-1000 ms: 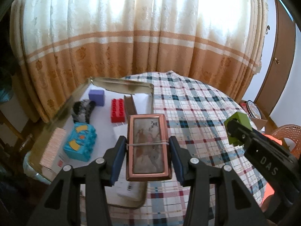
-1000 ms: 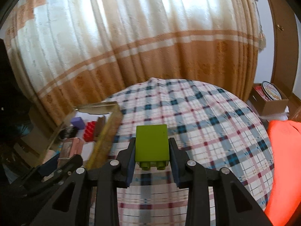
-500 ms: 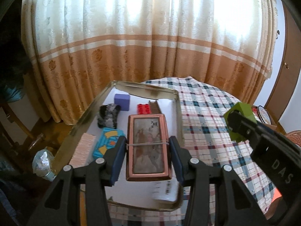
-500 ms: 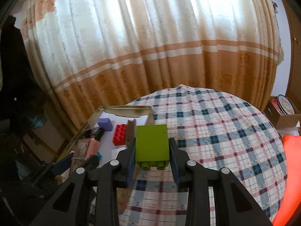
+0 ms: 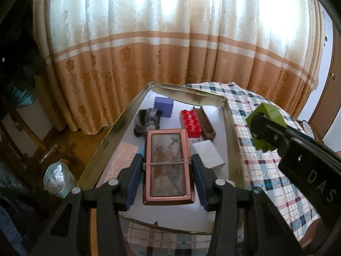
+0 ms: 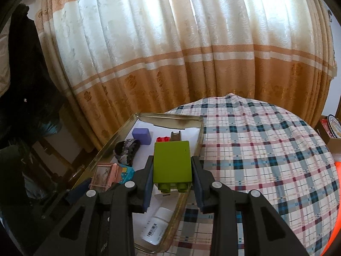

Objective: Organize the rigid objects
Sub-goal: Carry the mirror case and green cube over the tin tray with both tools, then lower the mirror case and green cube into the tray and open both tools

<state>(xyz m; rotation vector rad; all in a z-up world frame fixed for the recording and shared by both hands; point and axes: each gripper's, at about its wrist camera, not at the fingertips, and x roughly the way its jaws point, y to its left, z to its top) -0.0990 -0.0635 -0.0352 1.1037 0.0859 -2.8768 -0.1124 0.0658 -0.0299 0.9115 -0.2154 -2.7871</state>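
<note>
Two grippers are carrying loads, and you are bringing both over the metal tray (image 5: 119, 125), which is sitting farther into each view than it was a second ago. Your left gripper (image 5: 168, 170) is clamping the copper-framed picture box (image 5: 168, 166) by its long sides, a rubber band crossing it at the pads; the box is hanging above the tray's white floor, just in front of the white carton (image 5: 207, 154). Your right gripper (image 6: 171, 176) is clamping the green block (image 6: 172, 163), studs facing the camera, over the tray's right-hand rim (image 6: 197, 143).

Left wrist view is showing what the right one is hiding: the full red brick (image 5: 191, 123), the brown ridged piece (image 5: 204, 123) beside it and a pink patterned card (image 5: 124, 153). Right wrist view alone is showing a white bottle (image 6: 156, 227) with a barcode lying in the tray's near corner, and a blue packet (image 6: 125, 173). Both are showing the purple cube (image 5: 163, 106) and the dark grey bundle (image 5: 148, 121). The tray is resting on the checked cloth of the surface (image 6: 266, 149).
</note>
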